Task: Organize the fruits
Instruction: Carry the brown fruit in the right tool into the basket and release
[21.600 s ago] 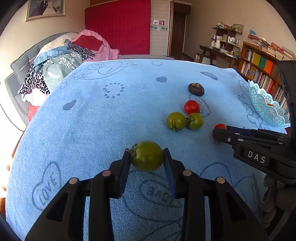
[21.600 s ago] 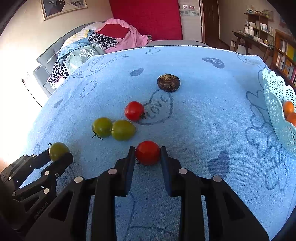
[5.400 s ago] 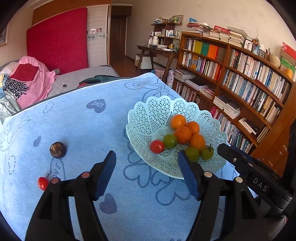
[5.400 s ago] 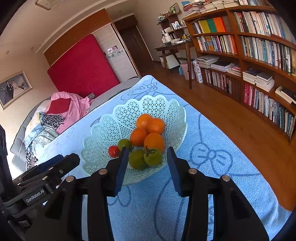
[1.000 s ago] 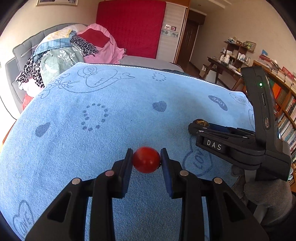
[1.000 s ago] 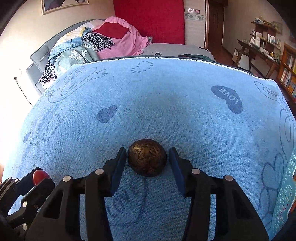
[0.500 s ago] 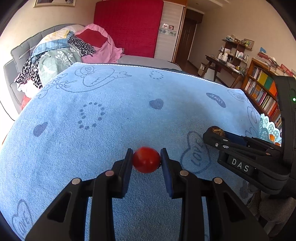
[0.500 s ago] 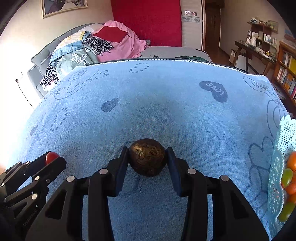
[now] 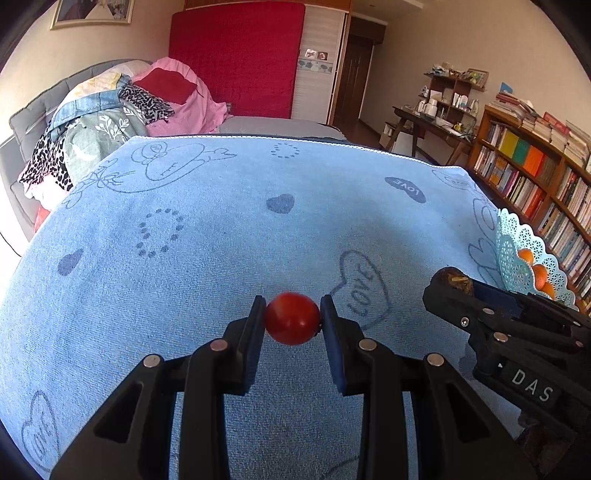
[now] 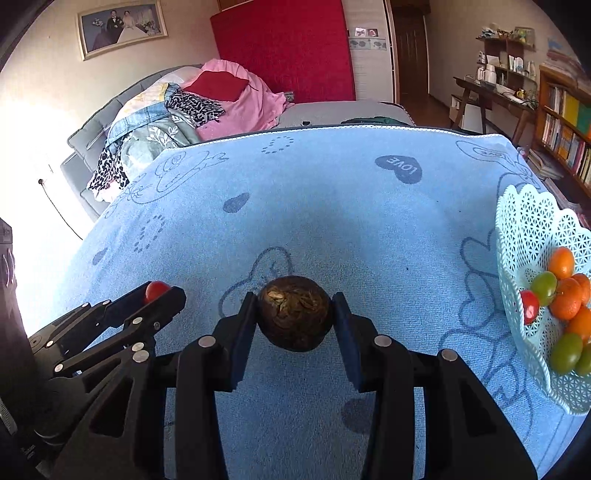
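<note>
Home bedroom or living room: sofa (image 10: pixel 110 147) piled with clothes (image 10: pixel 207 99), framed photo (image 10: pixel 122 26) on the wall, full bookshelf (image 9: pixel 535 184), wooden side table (image 9: pixel 428 125), blue towel (image 9: pixel 258 221) over the desk.

Flat surface covered by a light blue terry towel (image 10: pixel 369 229) printed with darker hearts, dotted rings and "LOVE" lettering. At right edge, resting on towel: pale turquoise openwork plastic basket (image 10: pixel 524 221), scalloped rim, holding orange, green and red fruits (image 10: pixel 565 295).
</note>
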Demonstrator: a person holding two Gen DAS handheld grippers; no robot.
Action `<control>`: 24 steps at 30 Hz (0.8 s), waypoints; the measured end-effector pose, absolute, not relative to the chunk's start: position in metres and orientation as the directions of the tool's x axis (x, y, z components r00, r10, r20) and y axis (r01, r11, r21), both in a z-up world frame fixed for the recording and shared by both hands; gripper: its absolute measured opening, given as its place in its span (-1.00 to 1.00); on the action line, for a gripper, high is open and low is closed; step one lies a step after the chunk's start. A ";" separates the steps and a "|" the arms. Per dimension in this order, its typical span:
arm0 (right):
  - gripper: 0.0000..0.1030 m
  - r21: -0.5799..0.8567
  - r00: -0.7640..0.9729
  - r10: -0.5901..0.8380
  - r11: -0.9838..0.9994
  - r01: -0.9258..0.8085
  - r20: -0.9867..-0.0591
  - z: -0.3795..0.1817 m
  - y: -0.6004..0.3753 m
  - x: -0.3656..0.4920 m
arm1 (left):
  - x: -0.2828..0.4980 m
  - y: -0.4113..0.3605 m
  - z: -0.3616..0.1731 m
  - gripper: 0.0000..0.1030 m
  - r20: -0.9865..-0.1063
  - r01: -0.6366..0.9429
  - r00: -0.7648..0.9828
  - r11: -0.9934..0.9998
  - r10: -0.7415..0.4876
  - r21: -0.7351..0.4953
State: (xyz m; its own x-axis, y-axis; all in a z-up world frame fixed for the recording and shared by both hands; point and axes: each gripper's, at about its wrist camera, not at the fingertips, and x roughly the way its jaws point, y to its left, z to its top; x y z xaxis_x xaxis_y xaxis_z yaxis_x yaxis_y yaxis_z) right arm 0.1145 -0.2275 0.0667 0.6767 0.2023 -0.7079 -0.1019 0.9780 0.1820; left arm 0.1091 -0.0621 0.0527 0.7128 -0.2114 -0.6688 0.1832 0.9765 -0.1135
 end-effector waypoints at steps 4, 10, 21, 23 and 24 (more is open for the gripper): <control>-0.17 0.193 0.687 0.194 0.978 -0.080 -0.700 0.071 -0.235 0.100 | 0.105 -0.067 0.054 -0.40 -0.664 0.201 0.715 0.974 -0.219 -0.105; -0.17 0.207 0.707 0.183 0.977 -0.053 -0.683 0.079 -0.246 0.079 | 0.095 -0.076 0.056 -0.40 -0.657 0.234 0.718 0.968 -0.231 -0.085; -0.17 0.245 0.740 0.153 0.969 0.017 -0.655 0.091 -0.282 0.037 | 0.083 -0.094 0.062 -0.40 -0.652 0.291 0.714 0.955 -0.255 -0.055; -0.17 0.254 0.750 0.138 0.966 0.041 -0.647 0.093 -0.295 0.030 | 0.081 -0.098 0.063 -0.40 -0.655 0.301 0.710 0.952 -0.261 -0.053; -0.17 0.258 0.756 0.130 0.965 0.054 -0.641 0.095 -0.301 0.026 | 0.080 -0.100 0.064 -0.40 -0.655 0.305 0.709 0.951 -0.262 -0.050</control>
State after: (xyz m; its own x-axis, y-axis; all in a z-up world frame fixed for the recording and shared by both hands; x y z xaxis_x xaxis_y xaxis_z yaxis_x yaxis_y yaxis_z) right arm 0.0259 -0.3013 0.0952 0.7561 0.1297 -0.6415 0.0535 0.9646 0.2581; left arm 0.0799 -0.1001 0.0636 0.7092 -0.2617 -0.6546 0.3051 0.9510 -0.0495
